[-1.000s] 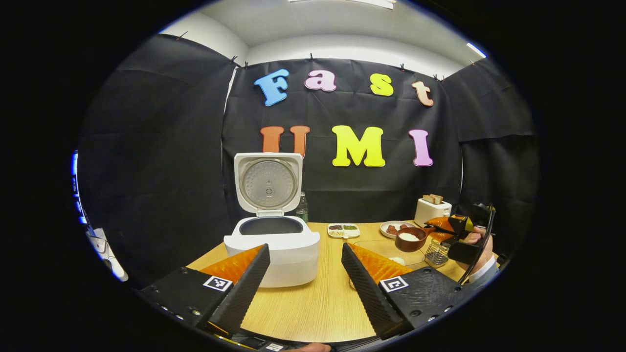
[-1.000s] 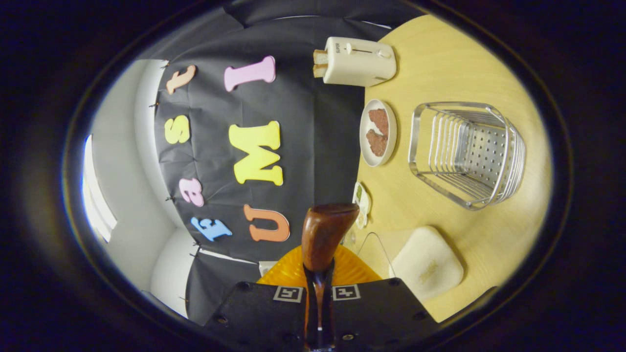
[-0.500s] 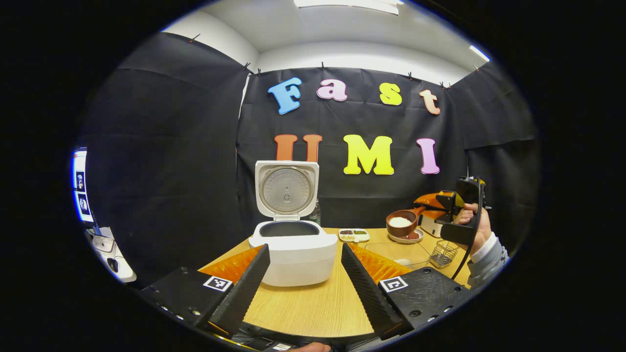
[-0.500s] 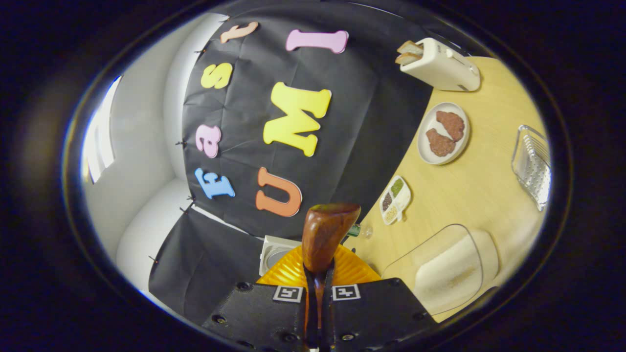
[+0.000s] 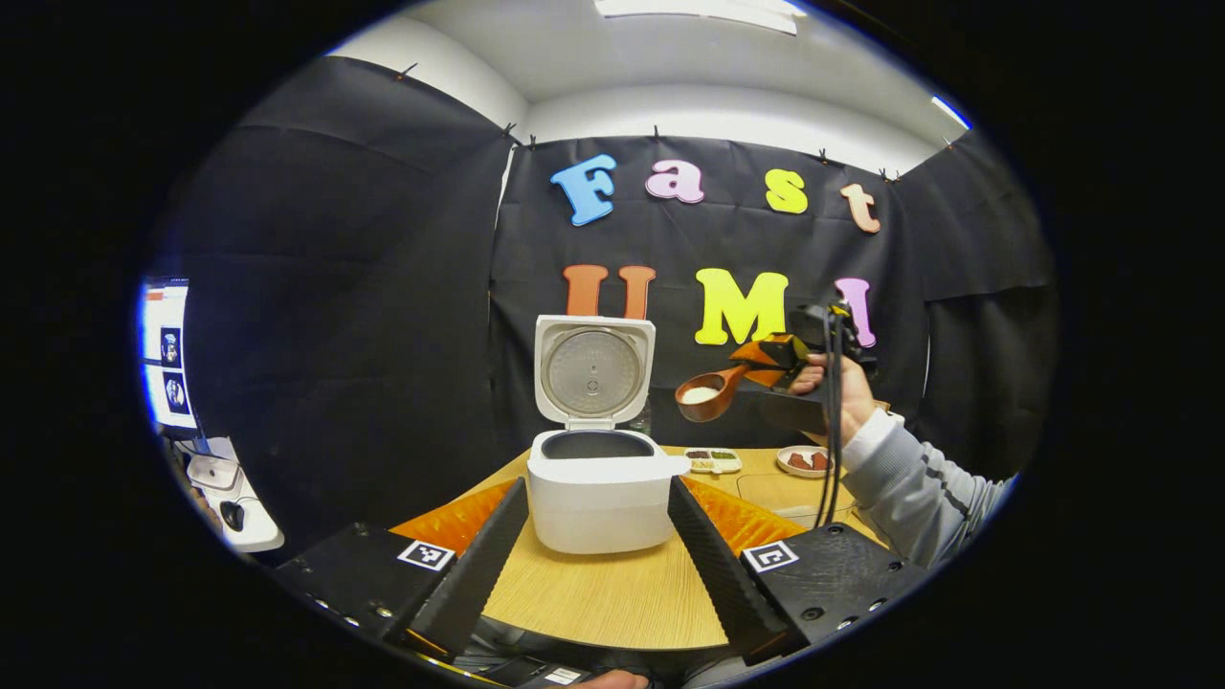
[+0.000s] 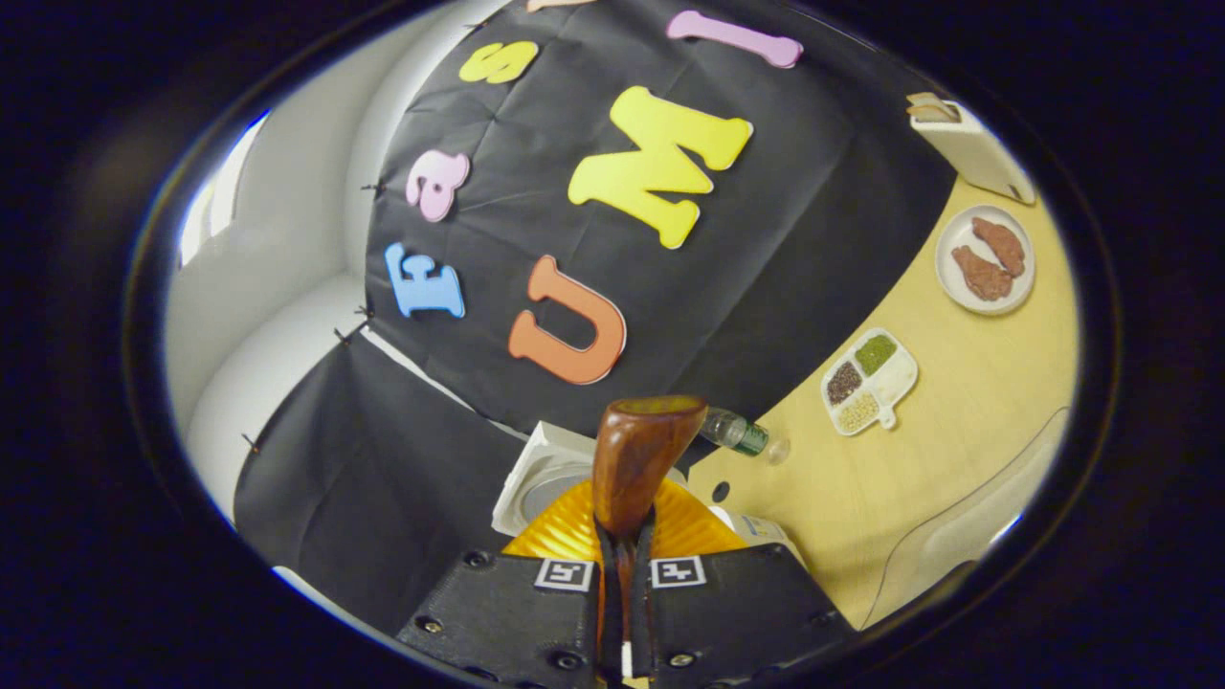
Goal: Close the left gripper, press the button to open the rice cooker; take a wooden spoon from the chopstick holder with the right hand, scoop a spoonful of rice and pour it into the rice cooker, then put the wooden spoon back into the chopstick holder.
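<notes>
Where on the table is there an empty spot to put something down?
Bare wood lies in front of the rice cooker, toward the near edge of the table. In the right gripper view there is also a bare stretch between the divided dish of grains and the plate of meat. It is crowded right by the cooker, where a bottle lies.

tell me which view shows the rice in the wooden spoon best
The left gripper view: the wooden spoon is seen from the side and above, white rice heaped in its bowl, held beside the open rice cooker. The right gripper view shows the spoon's underside between the right gripper jaws, hiding the rice.
</notes>
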Tool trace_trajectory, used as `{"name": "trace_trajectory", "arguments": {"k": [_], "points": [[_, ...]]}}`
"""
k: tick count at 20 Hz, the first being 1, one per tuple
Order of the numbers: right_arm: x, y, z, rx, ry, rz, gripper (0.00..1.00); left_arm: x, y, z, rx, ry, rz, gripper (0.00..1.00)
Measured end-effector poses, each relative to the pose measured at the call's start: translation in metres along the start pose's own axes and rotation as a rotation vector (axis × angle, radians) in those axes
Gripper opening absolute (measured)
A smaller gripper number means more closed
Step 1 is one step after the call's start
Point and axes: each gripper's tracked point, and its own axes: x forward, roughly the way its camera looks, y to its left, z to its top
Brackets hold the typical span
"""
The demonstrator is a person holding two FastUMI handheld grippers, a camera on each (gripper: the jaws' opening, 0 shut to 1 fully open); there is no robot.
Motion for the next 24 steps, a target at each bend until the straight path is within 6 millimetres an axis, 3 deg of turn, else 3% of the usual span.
{"name": "trace_trajectory", "arguments": {"k": [5, 8, 15, 19, 22, 24], "points": [[0.068, 0.017, -0.056, -0.317, 0.050, -0.079, 0.08, -0.009, 0.012, -0.004, 0.011, 0.018, 0.026, 0.94], [0.085, 0.028, -0.091, -0.529, 0.082, -0.094, 0.09, -0.011, 0.012, 0.002, -0.003, 0.005, 0.016, 0.94], [0.090, 0.075, -0.117, -1.065, -0.016, -0.074, 0.09, -0.010, 0.021, -0.001, -0.029, 0.010, 0.017, 0.94], [0.083, 0.090, -0.127, -1.341, -0.085, -0.068, 0.09, -0.008, 0.023, -0.001, -0.032, 0.011, 0.025, 0.94], [0.069, 0.085, -0.126, -1.359, -0.105, -0.073, 0.05, -0.005, 0.024, 0.000, -0.074, 0.010, 0.043, 0.94], [0.059, 0.083, -0.120, -1.312, -0.092, -0.082, 0.09, -0.006, 0.025, -0.001, -0.094, 0.016, 0.038, 0.94]]}}
